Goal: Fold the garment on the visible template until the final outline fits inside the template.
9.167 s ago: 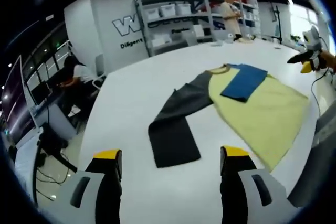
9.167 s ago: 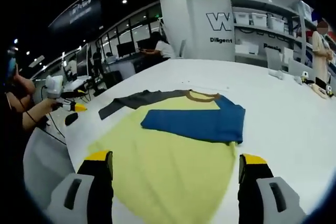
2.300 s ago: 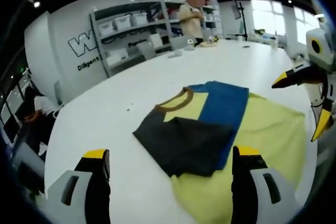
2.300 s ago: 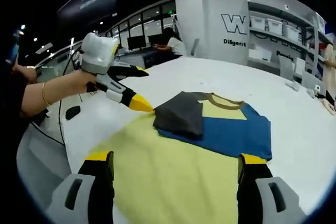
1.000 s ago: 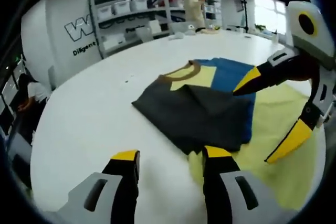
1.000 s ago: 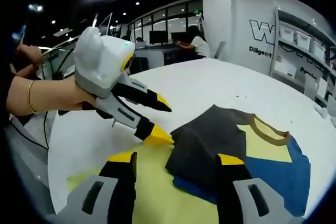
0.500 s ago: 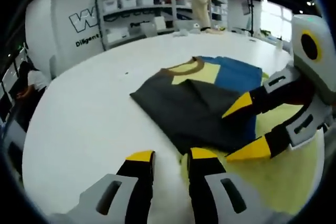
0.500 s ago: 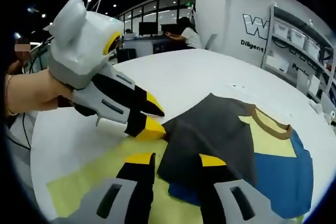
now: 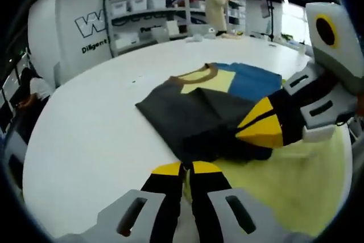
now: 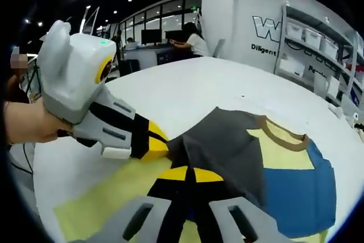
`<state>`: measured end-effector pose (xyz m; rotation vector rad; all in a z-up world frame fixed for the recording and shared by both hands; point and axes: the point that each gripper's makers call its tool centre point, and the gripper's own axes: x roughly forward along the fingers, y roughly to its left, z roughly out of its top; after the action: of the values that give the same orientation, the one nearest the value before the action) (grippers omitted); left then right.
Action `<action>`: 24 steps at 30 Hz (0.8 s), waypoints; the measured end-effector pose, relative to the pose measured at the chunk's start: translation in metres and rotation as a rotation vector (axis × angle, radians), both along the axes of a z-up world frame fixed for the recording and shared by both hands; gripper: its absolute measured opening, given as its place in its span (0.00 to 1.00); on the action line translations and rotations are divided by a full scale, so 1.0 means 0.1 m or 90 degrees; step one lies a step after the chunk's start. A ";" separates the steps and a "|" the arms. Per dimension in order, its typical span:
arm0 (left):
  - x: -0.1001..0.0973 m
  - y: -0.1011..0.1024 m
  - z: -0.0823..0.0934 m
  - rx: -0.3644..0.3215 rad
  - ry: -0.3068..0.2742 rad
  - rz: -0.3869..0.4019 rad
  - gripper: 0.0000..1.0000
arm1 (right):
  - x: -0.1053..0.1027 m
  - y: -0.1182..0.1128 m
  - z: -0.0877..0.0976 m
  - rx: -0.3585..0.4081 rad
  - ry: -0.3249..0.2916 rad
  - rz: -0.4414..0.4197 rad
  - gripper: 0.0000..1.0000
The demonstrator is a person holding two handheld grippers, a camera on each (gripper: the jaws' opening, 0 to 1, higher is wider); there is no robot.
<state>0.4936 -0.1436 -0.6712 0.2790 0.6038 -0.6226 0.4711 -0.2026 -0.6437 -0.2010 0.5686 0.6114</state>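
1. The yellow-bodied cloth shirt (image 9: 296,169) (image 10: 108,194) lies flat on the broad white counter (image 9: 85,129) (image 10: 187,89), with a brown collar band (image 9: 200,73) (image 10: 287,135).
2. Its dark grey sleeve (image 9: 187,115) (image 10: 227,140) is folded in over the chest, and its blue sleeve (image 9: 253,81) (image 10: 296,192) is folded across under it, so the grey cloth overlaps the blue.
3. The left gripper (image 9: 185,169) (image 10: 158,143), grey with yellow-tipped black fingers, has them pressed together at the near edge of the shirt where grey meets yellow; they appear clenched on that edge, though the pinched cloth itself is hard to make out.
4. The right gripper (image 10: 190,176) (image 9: 250,135) likewise has its fingers clenched together on the grey sleeve's lower edge, just beside the left gripper's tips.
5. The left gripper view looks along the counter to grey shelving with white storage bins (image 9: 145,9) and a person in a light top (image 9: 216,7) standing behind the far end.
6. The right gripper view shows a hand (image 10: 25,120) gripping the left gripper's pale body, and a seated person in white (image 10: 193,41) at a desk by dark windows.
7. A white wall bearing a large "W" logo (image 9: 94,24) (image 10: 267,27) stands behind the counter in both views.
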 end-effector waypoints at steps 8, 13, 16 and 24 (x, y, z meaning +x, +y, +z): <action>0.00 -0.01 0.00 0.004 -0.002 0.004 0.03 | 0.12 -0.28 0.21 0.022 -0.013 -0.044 0.00; -0.01 -0.01 0.00 0.006 -0.001 0.004 0.03 | 0.20 -0.52 0.29 0.039 -0.015 -0.085 0.00; -0.01 -0.01 0.00 0.007 -0.002 0.005 0.03 | 0.25 -0.71 0.33 0.068 -0.001 -0.139 0.00; -0.01 0.02 0.01 -0.001 0.006 0.034 0.03 | 0.32 -1.22 0.33 0.090 0.009 -0.227 0.00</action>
<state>0.4930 -0.1420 -0.6706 0.2577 0.6176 -0.5737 0.5030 -0.3241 -0.6110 0.0398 0.5565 0.3050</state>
